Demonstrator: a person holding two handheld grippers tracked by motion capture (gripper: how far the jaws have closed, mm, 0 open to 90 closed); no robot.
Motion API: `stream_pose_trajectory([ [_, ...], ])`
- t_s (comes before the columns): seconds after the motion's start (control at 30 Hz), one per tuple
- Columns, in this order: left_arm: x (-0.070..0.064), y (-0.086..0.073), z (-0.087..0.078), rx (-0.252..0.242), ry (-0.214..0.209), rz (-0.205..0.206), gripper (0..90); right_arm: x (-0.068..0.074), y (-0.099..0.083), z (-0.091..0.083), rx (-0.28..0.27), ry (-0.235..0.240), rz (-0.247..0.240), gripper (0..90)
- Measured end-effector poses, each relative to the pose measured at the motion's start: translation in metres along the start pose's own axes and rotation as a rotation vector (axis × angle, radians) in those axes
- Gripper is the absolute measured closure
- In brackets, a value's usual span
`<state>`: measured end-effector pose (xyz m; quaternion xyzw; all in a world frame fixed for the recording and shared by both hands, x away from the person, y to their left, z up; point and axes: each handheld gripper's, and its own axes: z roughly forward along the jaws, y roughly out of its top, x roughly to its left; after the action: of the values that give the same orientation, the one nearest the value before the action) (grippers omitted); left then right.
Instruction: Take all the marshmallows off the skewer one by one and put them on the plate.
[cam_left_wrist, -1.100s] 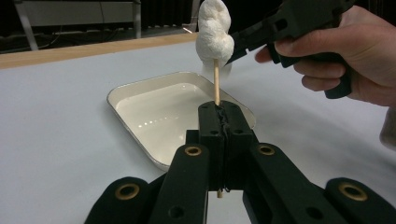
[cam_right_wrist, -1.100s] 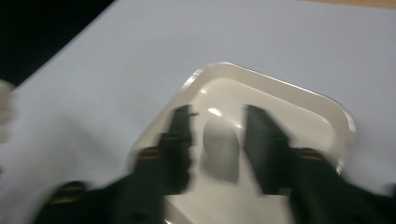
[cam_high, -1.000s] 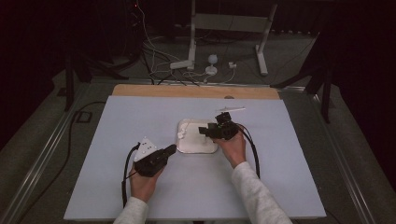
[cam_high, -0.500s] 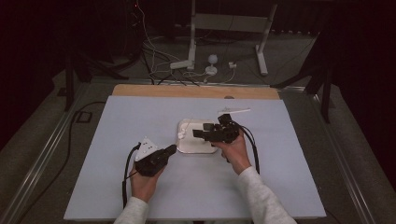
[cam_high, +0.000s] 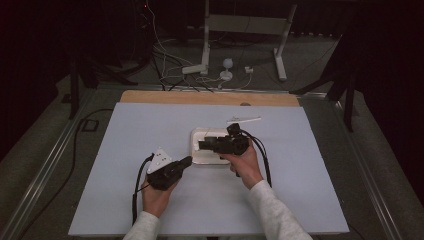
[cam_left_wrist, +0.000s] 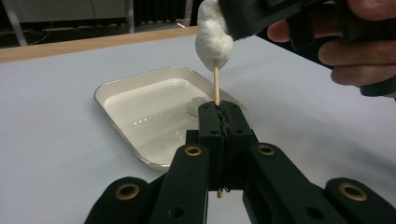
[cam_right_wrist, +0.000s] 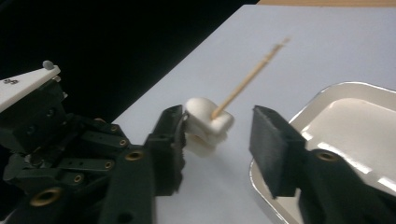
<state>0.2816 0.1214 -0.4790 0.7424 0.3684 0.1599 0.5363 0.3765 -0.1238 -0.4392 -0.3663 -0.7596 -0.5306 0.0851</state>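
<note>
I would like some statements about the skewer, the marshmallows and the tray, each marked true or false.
1. The left gripper is shut on the wooden skewer. True.
2. The skewer lies flat in the tray. False: it stands upright in the left gripper.
3. Marshmallows sit on the skewer. True.
4. The right gripper is shut tight. False: its jaws stand apart around the marshmallows.
5. The tray is black. False: it is white.

Skewer (cam_right_wrist: 250, 75) tip blurred; lower end hidden between left gripper (cam_left_wrist: 225, 122) jaws

White marshmallows (cam_left_wrist: 214, 35) skewered on wooden stick (cam_left_wrist: 216, 84)
</note>
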Motion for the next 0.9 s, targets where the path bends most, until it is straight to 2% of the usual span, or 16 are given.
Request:
stream_pose_trajectory([
  [0.03, 0.0, 0.0, 0.0, 0.001, -0.003, 0.004, 90.0, 0.0, 0.001, 0.001, 0.0, 0.017, 0.0, 65.0],
  [0.27, -0.003, 0.001, 0.001, -0.009, -0.034, 0.023, 90.0, 0.001, 0.002, 0.002, 0.001, 0.041, 0.015, 65.6],
  [0.37, -0.005, 0.001, 0.002, -0.004, -0.034, 0.026, 90.0, 0.002, 0.001, 0.004, 0.015, 0.047, 0.018, 68.7],
  [0.5, -0.004, 0.001, 0.002, -0.001, -0.046, 0.021, 90.0, 0.0, 0.001, 0.002, 0.018, 0.052, 0.047, 74.1],
  [0.9, -0.004, 0.001, 0.001, 0.005, -0.05, 0.038, 90.0, 0.006, 0.009, -0.009, -0.041, -0.002, 0.011, 78.2],
])
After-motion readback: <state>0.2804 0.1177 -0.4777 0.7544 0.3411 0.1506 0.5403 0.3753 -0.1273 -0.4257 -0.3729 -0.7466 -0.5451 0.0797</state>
